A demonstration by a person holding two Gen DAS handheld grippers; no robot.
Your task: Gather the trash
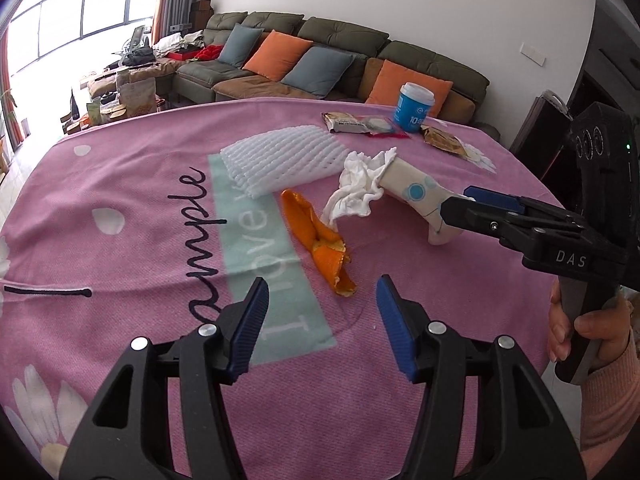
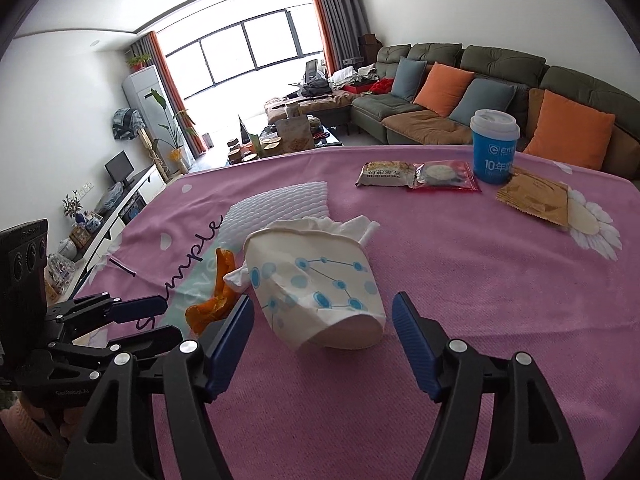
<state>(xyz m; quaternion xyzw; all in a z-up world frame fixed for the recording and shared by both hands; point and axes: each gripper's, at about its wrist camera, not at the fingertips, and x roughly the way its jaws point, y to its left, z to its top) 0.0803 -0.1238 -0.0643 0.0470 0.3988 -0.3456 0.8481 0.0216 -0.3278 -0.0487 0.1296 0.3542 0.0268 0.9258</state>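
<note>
The crumpled paper cup (image 2: 320,280), lying tipped mid-surface, is framed by the wide, empty jaws of the right gripper (image 2: 320,328). The tissue (image 2: 332,226) stuffed inside could be spilled if squeezed. Left gripper (image 1: 322,322): jaws apart, empty.

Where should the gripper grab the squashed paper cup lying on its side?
Probably across the paper cup's body near its closed base, coming in from the base end where the open right gripper already straddles it. The cup lies tipped, base toward the gripper, tissue stuffed in its mouth; the crumpled wall should squeeze flat easily.
</note>
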